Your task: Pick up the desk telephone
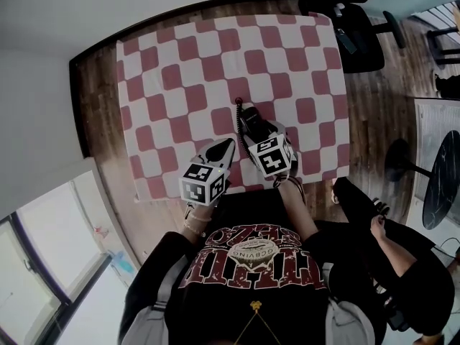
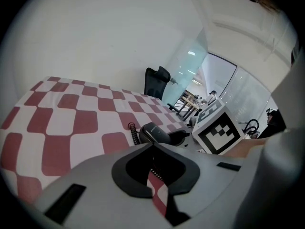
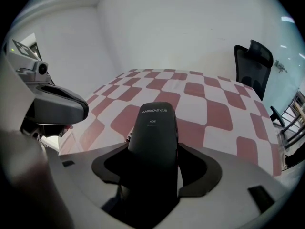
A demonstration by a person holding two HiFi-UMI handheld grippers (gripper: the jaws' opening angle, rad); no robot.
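Black on black, straddling handset (image 3: 153, 128) with right hand-held gripper (image 3: 155, 173) released wide, holding left hand-held gripper (image 2: 155, 175) clenched empty, risking handset slipping out, cord (image 2: 133, 132) tugging back.

Indoor light, even and soft. Cloth (image 1: 215, 70) evenly lit, shadows faint. Window (image 1: 50, 257) at head view's lower left washes out pale. Strong fisheye: edges bow, gripper views vignette to black corners. Near foreground soft in both gripper views. Handset (image 3: 155, 128) dark, underexposed, its print sharp. Mild glare on glass partition (image 2: 190, 66).
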